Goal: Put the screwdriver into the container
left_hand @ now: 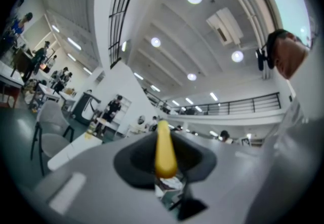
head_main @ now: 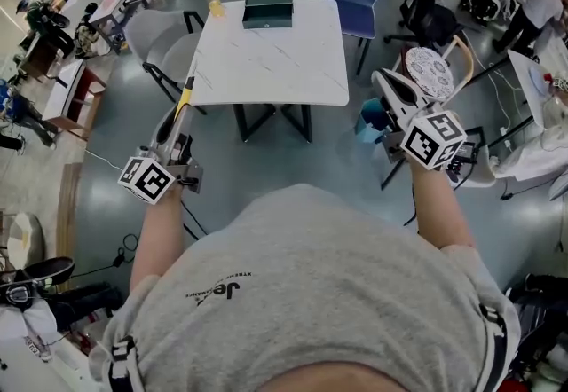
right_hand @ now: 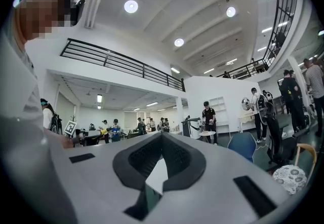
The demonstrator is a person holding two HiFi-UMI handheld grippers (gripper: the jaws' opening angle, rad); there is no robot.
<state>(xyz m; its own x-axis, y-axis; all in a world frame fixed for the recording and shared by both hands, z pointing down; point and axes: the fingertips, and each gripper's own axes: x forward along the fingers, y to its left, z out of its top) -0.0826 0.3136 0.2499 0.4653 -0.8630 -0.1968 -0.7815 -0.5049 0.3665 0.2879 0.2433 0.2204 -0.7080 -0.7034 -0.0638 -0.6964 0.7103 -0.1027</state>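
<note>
One yellow-handled screwdriver (left_hand: 164, 151), likely light and rigid, is clamped in the left gripper (head_main: 171, 128) just off the near-left corner of the white square table (head_main: 266, 62); its smooth handle could swivel, so mid-handle seems the surest hold. At that table's far edge sits the dark green rectangular container (head_main: 268, 8), while off its near-right corner the right gripper (head_main: 390, 90) is closed on nothing.
</note>
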